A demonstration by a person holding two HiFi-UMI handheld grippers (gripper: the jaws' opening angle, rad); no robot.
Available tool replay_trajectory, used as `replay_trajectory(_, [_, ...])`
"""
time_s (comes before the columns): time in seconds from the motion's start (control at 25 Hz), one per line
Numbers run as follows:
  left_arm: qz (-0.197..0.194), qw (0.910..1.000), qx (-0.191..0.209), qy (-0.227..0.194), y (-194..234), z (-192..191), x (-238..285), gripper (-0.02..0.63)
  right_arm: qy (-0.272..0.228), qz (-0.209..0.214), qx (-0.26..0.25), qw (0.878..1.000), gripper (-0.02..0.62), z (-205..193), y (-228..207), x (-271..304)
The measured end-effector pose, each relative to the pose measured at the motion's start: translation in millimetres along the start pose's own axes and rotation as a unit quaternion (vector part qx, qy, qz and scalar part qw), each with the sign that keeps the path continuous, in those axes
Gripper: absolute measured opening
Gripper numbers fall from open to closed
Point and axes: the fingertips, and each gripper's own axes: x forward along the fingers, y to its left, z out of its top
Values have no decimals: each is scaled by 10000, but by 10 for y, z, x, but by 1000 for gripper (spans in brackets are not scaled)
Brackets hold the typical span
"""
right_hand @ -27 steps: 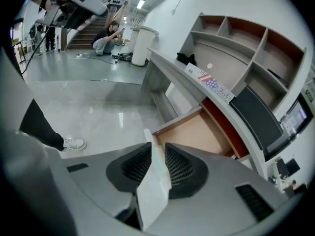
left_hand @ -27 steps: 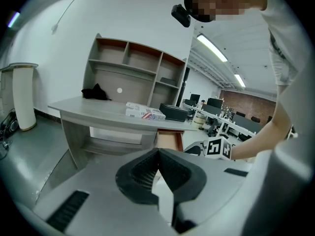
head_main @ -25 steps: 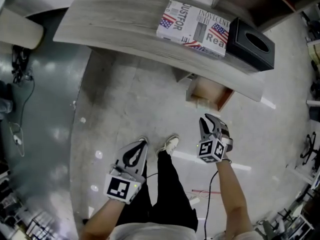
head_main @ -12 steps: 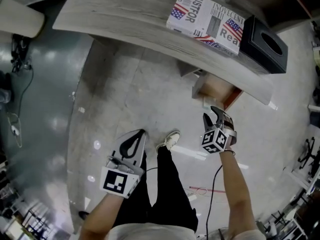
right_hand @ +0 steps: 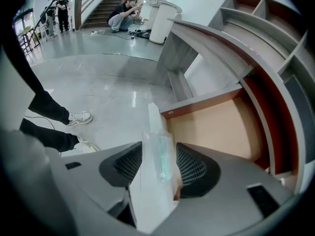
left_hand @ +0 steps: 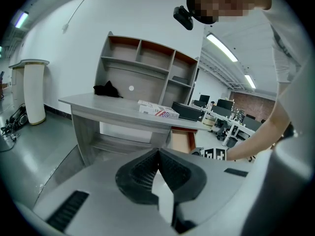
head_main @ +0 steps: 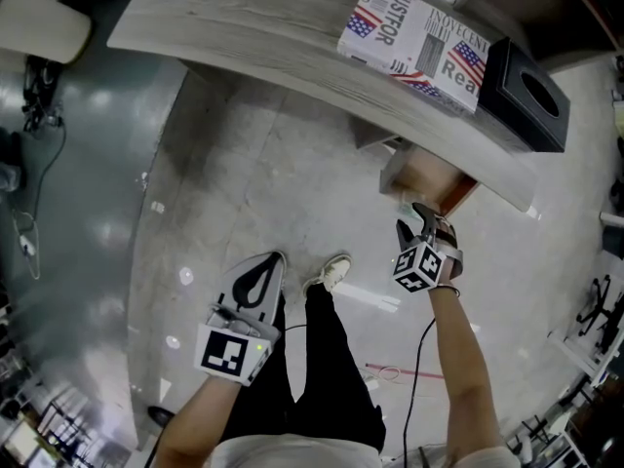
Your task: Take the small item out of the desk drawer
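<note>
The open desk drawer (head_main: 429, 178) juts out from under the grey desk (head_main: 292, 37); its bare tan inside (right_hand: 221, 127) faces the right gripper view. My right gripper (head_main: 426, 224) hovers just in front of the drawer's front edge. Its jaws are opening, and a small clear plastic packet (right_hand: 160, 156) with a pale green item inside stands loosely between the pads. My left gripper (head_main: 263, 283) hangs low at the left beside the person's leg, away from the desk. In the left gripper view its jaws (left_hand: 158, 156) are shut with nothing in them.
On the desktop lie a flag-printed box (head_main: 419, 42) and a black box (head_main: 531, 91). A shelf unit (left_hand: 142, 68) stands at the desk's back. The person's shoe (head_main: 331, 276) is on the floor between the grippers. Someone crouches far off (right_hand: 130, 6).
My right gripper has moved closer to the open drawer and its jaws have spread around the packet. The left gripper has stayed about where it was.
</note>
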Motion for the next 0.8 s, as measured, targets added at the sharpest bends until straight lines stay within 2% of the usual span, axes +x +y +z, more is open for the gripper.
replay_trajectory(0.16, [9, 10000, -22, -4, 25, 1, 11, 18, 29, -20, -66, 10000, 214, 18, -10, 5])
replay_trajectory(0.48, [-45, 10000, 27, -69, 36, 62, 15, 18, 30, -267, -62, 9996, 45, -11, -99, -115])
replay_trajectory(0.64, [-95, 9999, 24, -120, 21, 134, -14, 18, 54, -340, 40, 9994, 35, 28, -150, -228])
replay_trajectory(0.8, [-189, 9994, 207, -223, -64, 295, -75, 18, -15, -417, 358, 9985, 34, 119, -179, -486])
